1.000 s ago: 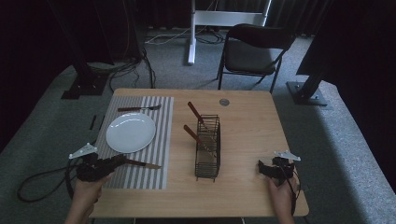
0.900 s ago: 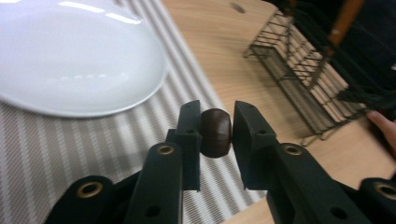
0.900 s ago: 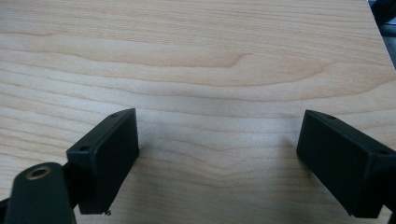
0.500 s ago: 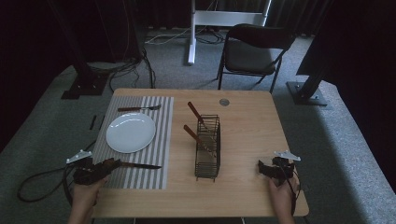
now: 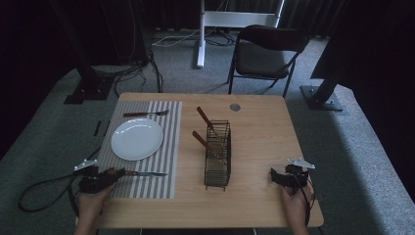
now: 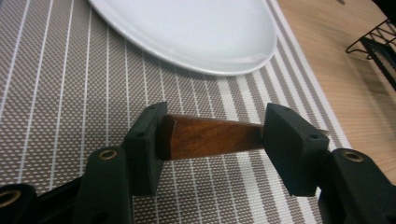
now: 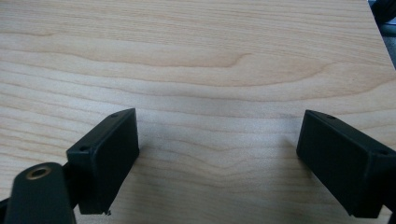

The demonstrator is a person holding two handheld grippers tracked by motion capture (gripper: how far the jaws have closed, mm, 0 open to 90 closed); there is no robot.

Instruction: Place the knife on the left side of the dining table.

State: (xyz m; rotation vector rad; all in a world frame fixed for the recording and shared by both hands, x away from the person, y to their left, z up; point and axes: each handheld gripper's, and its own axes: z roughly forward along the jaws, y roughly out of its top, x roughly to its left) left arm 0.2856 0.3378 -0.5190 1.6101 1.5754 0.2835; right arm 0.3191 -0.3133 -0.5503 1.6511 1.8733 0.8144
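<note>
A knife with a wooden handle [image 6: 210,135] and a steel blade [image 5: 151,174] lies on the striped placemat [image 5: 166,122], below the white plate [image 5: 137,138]. My left gripper [image 5: 113,175] rests at the mat's near left corner. Its jaws have just been opening, and the handle lies between the spread pads [image 6: 289,144] of the left gripper [image 6: 212,140] without being squeezed. My right gripper [image 5: 276,177] sits low at the table's near right. In its own view the right gripper [image 7: 217,158] stands open over bare wood.
A fork [image 5: 145,114] lies on the mat beyond the plate. A black wire basket [image 5: 218,156] stands mid-table with two wooden-handled utensils [image 5: 204,117] sticking out. A chair [image 5: 266,54] stands behind the table. The basket's corner [image 6: 378,46] is to the right of the left gripper.
The left gripper has sunk toward the mat and its jaws have opened. The knife, first tilted in the grip, now lies flat on the placemat. The right gripper has not moved.
</note>
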